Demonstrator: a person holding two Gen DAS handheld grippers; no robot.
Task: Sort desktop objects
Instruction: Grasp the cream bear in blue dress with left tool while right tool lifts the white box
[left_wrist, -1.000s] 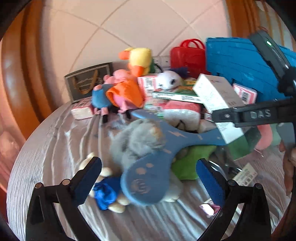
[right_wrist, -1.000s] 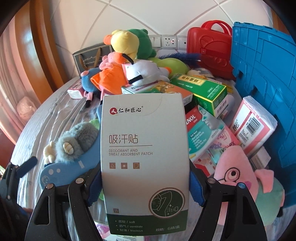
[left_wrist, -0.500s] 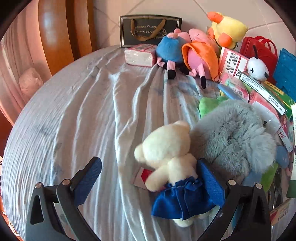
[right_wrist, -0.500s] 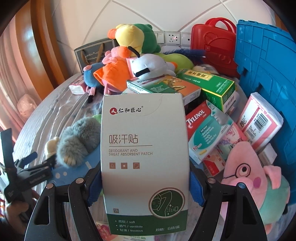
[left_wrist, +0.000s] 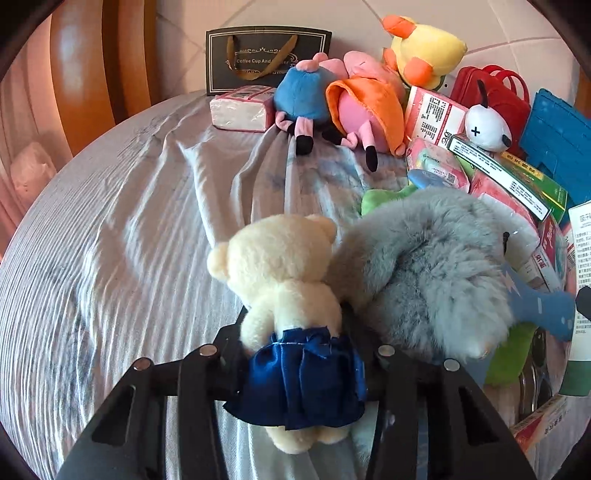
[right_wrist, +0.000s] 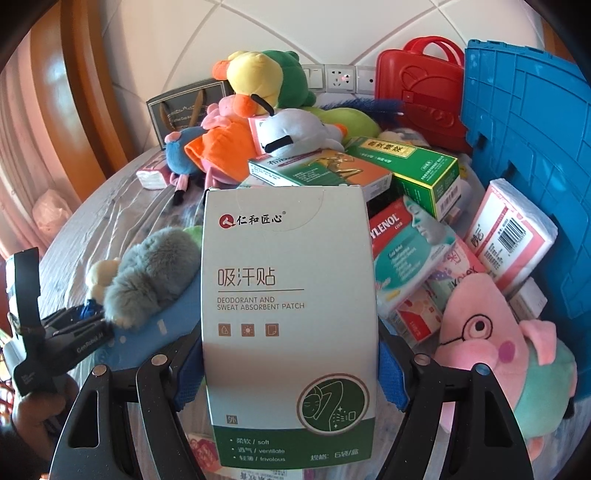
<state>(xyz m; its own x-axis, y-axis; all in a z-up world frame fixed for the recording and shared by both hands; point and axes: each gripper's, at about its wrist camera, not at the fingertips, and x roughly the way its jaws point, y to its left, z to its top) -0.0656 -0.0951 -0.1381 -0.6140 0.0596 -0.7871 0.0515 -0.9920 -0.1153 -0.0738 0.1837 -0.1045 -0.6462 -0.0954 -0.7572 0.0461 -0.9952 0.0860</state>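
My left gripper (left_wrist: 295, 343) is shut on a cream teddy bear (left_wrist: 284, 266) in a dark blue skirt, gripped at the waist on the grey cloth. A grey furry plush (left_wrist: 424, 273) lies touching the bear on its right. My right gripper (right_wrist: 290, 354) is shut on a white and green deodorant patch box (right_wrist: 288, 314), held upright above the pile. The left gripper also shows in the right wrist view (right_wrist: 77, 332), at the far left beside the grey plush (right_wrist: 147, 269).
A pile of plush toys, medicine boxes (right_wrist: 406, 162) and tissue packs (right_wrist: 509, 232) fills the right. A blue crate (right_wrist: 528, 147) stands at the far right, a red case (right_wrist: 421, 96) behind. A dark paper bag (left_wrist: 267, 59) leans on the wall. Grey cloth (left_wrist: 110, 240) lies at left.
My left gripper swung left off the pile, came down over the teddy bear and closed on its waist. My right gripper kept holding the box almost still.
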